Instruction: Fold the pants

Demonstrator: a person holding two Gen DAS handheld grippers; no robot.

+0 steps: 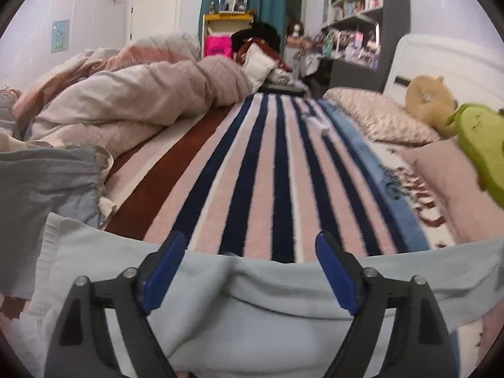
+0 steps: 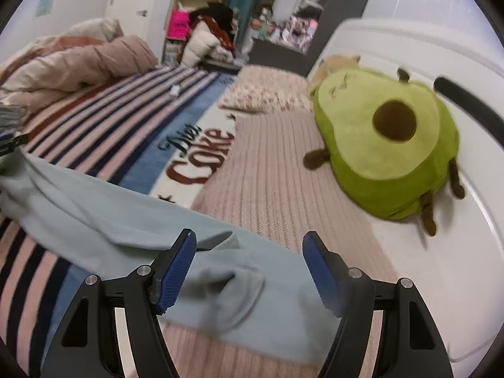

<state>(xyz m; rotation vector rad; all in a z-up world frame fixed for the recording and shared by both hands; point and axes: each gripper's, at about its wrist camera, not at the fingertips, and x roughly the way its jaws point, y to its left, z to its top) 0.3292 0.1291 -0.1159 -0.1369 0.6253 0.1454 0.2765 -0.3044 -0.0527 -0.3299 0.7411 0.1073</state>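
Pale blue pants (image 1: 252, 308) lie flat across the striped blanket (image 1: 258, 173) on the bed. My left gripper (image 1: 250, 252) is open, its blue pads over the pants' far edge, holding nothing. In the right wrist view the pants (image 2: 132, 220) stretch from the left to the bottom centre, with the leg ends bunched there. My right gripper (image 2: 249, 249) is open just above those leg ends and holds nothing.
A rumpled duvet (image 1: 126, 94) lies on the left of the bed. A green avocado plush (image 2: 387, 145) and a patterned pillow (image 2: 267, 91) sit by the white headboard (image 2: 409, 47). Grey-blue clothing (image 1: 41, 182) lies at the left. A small white object (image 1: 318, 123) rests on the blanket.
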